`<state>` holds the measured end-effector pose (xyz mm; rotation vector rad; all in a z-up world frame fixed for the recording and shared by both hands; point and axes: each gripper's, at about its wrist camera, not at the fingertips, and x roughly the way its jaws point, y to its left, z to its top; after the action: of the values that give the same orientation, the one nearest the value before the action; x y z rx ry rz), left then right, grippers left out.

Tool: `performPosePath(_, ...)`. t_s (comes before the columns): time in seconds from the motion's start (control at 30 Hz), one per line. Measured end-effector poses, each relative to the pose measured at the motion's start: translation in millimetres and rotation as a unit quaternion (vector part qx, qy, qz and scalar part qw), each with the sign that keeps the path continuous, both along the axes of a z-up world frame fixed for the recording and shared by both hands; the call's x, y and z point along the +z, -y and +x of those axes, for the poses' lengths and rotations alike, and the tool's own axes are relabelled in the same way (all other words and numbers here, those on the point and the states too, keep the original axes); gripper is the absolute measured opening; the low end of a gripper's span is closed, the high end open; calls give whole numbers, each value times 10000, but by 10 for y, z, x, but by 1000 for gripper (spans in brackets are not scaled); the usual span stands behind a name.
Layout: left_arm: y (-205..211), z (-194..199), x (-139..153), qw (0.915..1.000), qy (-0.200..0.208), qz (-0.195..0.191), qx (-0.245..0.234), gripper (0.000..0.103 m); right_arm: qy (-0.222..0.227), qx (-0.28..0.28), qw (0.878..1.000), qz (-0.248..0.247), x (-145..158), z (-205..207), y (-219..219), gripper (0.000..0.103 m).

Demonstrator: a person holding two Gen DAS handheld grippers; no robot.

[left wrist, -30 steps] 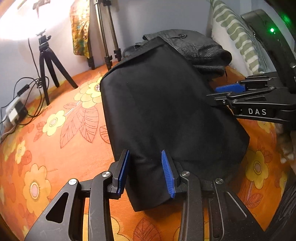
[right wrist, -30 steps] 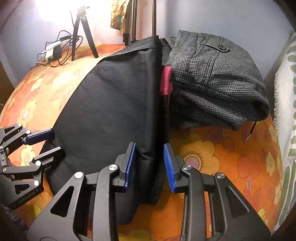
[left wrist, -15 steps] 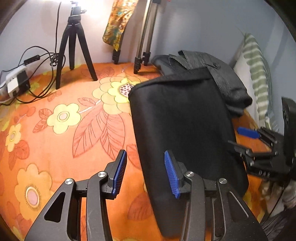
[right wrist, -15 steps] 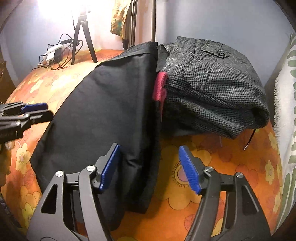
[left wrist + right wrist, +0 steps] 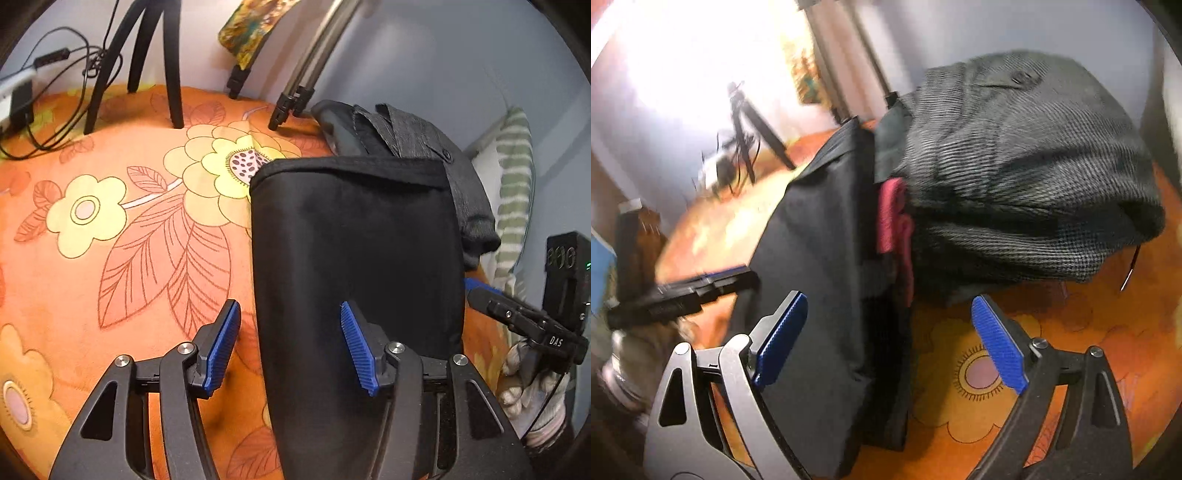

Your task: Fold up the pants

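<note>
We hold the left gripper with its jaws about half apart; they have just been opening, and the near left edge of the black pants lies between the blue pads without being pinched. Our right gripper stands much wider, its jaws also just opened, straddling the near right edge of the same pants with no pad pressing on the cloth. Neither claw has hold of anything.

The black pants lie flat as a compact folded rectangle on the orange floral bedspread. Taking that rectangle as our landmark: the grey houndstooth trousers sit bundled against its far right corner, with a bit of pink cloth wedged between the two. A striped pillow stands further right, against the wall. Tripod legs and a tangle of cables stand on the bedspread beyond its far left side.

We judge the fold of the black pants essentially finished: edges look aligned, layers stacked, both claws let go. What may remain is a smoothing pass or moving the stack aside, and the grey pair looks only loosely bundled, so it may still need folding.
</note>
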<state>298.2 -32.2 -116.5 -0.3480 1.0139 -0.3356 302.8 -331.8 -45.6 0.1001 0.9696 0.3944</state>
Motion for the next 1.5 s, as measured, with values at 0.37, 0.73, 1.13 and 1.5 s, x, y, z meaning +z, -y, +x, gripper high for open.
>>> performPosePath(0.37,45,146,-82,9996,-73,-257,15,56,-716,110,9950,686,-371,358,106,93)
performPosePath(0.73,175,164,-107,9998,170,-2,-47,55,-500,220,9977,390,-447,378,-94,94)
performPosePath(1.13,311,49,14,9966,566,598,-10,12,-495,538,9967,349,-397,245,-389,26)
performPosePath(1.5,337,-146,333,9939,927,586,-64,7,-32,570,9983,79,-46,-10,-434,21)
